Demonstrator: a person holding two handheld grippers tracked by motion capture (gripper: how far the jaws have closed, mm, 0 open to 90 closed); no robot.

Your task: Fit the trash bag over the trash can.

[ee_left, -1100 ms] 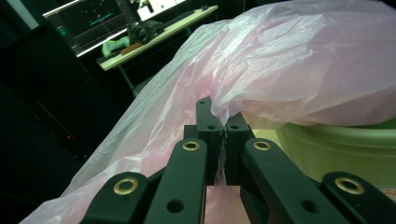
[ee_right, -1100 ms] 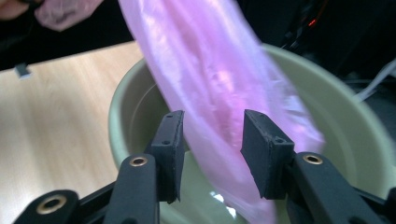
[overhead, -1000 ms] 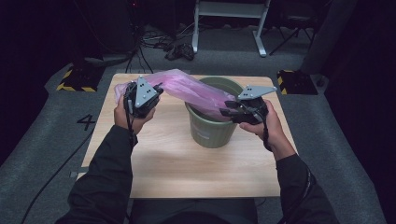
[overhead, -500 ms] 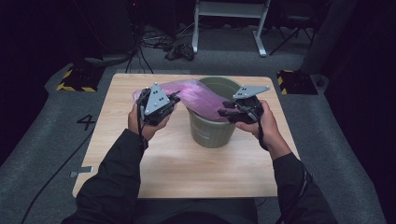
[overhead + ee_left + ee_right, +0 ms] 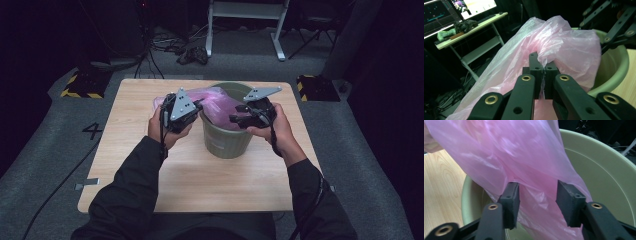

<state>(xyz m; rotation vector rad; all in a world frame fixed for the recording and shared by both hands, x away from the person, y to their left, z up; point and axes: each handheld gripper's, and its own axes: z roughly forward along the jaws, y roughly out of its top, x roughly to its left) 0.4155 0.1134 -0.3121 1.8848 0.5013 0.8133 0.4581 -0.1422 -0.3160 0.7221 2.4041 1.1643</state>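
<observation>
A thin pink plastic bag [image 5: 214,98] lies bunched over the far rim of an olive-green bucket [image 5: 227,142] in the middle of the wooden table [image 5: 200,185]. My left gripper [image 5: 200,105] sits at the bucket's left rim. In the left gripper view the left gripper [image 5: 541,68] is shut on a fold of the bag [image 5: 569,50], with the bucket [image 5: 616,62] to its right. My right gripper [image 5: 234,119] hangs over the bucket's mouth. In the right gripper view the right gripper [image 5: 537,197] stands open, and the bag [image 5: 511,152] hangs between and behind its pads [image 5: 510,197] into the bucket [image 5: 599,162].
Bare tabletop lies in front of the bucket and to both sides. Yellow-and-black striped blocks [image 5: 80,85] [image 5: 315,85] stand on the floor by the far table corners. A white stand [image 5: 245,20] and cables lie beyond. A desk with monitors [image 5: 469,22] is farther off.
My left gripper has carried the bag rightward to the bucket's rim. The stretched bag has bunched up over the bucket. The right gripper has stayed at the bucket's mouth.
</observation>
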